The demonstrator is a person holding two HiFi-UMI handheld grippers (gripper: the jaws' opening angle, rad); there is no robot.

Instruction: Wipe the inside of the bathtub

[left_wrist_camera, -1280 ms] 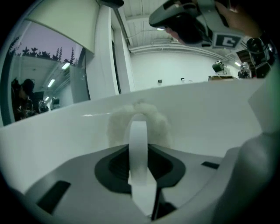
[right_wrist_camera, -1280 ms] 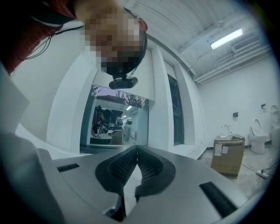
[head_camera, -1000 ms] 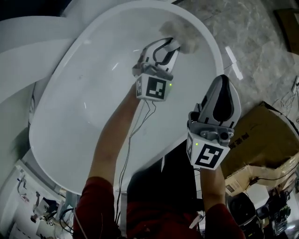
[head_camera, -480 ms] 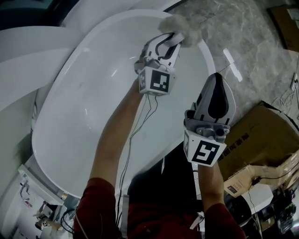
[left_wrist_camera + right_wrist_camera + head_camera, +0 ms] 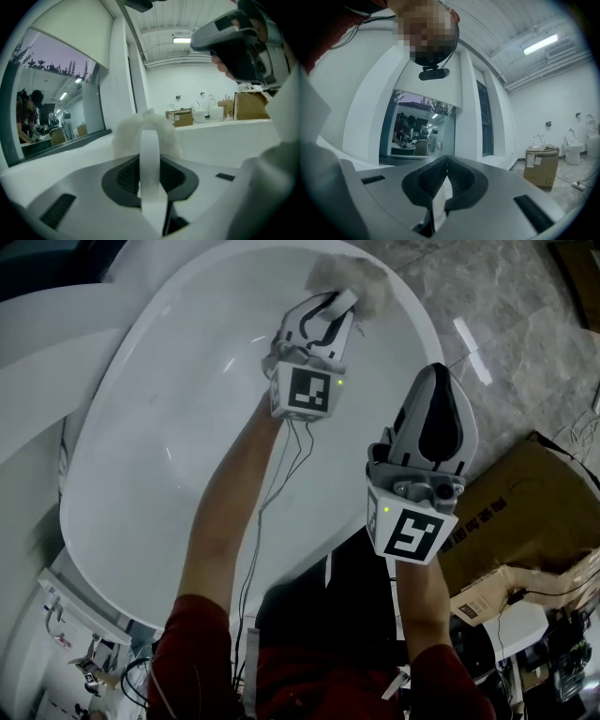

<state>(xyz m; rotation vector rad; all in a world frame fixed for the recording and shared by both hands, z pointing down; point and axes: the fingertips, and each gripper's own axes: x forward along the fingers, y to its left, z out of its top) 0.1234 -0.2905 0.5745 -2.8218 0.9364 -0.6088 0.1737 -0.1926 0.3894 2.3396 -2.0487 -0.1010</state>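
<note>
The white oval bathtub (image 5: 178, 427) fills the head view. A fluffy white cloth (image 5: 349, 277) lies against the inner wall at the tub's far end, just under the rim. My left gripper (image 5: 342, 302) is shut on the cloth (image 5: 146, 127), whose fluff shows on both sides of the jaws in the left gripper view. My right gripper (image 5: 441, 379) hovers over the tub's right rim, apart from the cloth. Its jaws (image 5: 444, 163) are shut with nothing between them and point out at the room. It also shows from the left gripper (image 5: 150, 140), as the right gripper (image 5: 239, 42) at upper right.
A cardboard box (image 5: 525, 512) stands on the marble floor (image 5: 525, 334) right of the tub. Another white fixture (image 5: 37, 334) curves along the left. Cables hang below my left arm. The right gripper view shows a window, a cardboard box (image 5: 541, 166) and a toilet (image 5: 573, 151).
My left gripper has slid the cloth along the tub's far inner wall, up and to the left toward the end rim. The right gripper has stayed over the right rim.
</note>
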